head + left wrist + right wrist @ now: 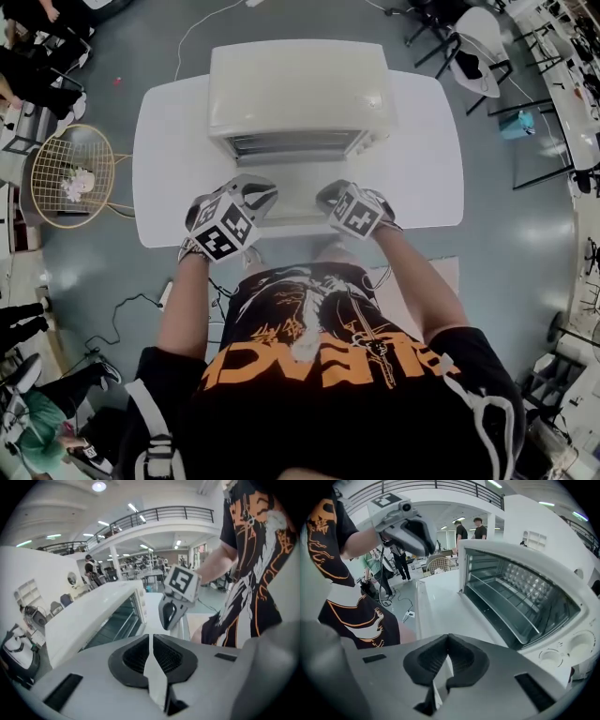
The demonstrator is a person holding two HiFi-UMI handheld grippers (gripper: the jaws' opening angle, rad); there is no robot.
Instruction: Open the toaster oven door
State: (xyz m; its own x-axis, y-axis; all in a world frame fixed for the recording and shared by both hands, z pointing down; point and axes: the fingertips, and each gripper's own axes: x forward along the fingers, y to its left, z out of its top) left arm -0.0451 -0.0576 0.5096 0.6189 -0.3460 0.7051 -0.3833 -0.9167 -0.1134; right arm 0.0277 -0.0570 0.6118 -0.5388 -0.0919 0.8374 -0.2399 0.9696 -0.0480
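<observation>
Left gripper [255, 193]: jaws closed, pads meeting at the tips, nothing held between them. It is carried in the person's left hand and tilted downward, with its tips above the left front corner of the door [296, 187]. Contact with the door cannot be confirmed from any view. Toaster oven [300, 84]: positioned at the middle of the white table [427, 169], toward the far edge, front facing the person. The door is swung down on its bottom edge and lies roughly level in front of the cavity, extending toward the person between the two grippers. The cavity is exposed. The wire rack [513, 603] and a shiny inner wall are visible through the opening, and the control knobs [551, 657] sit at the right of the front panel. Right gripper [331, 195]: jaws fully closed, pads together, nothing held. It is tilted downward with its tips above the right front corner of the door, the door's width apart from the left gripper. Step status, as judged: the door appears to be at full travel, so the opening stroke is complete, and neither gripper has hold of the door. Next move, as judged: lift both grippers clear, up and back toward the person, without pressing on the lowered door. Caution: downward load on the front edge of the door could tip the oven forward or strain the hinge.
</observation>
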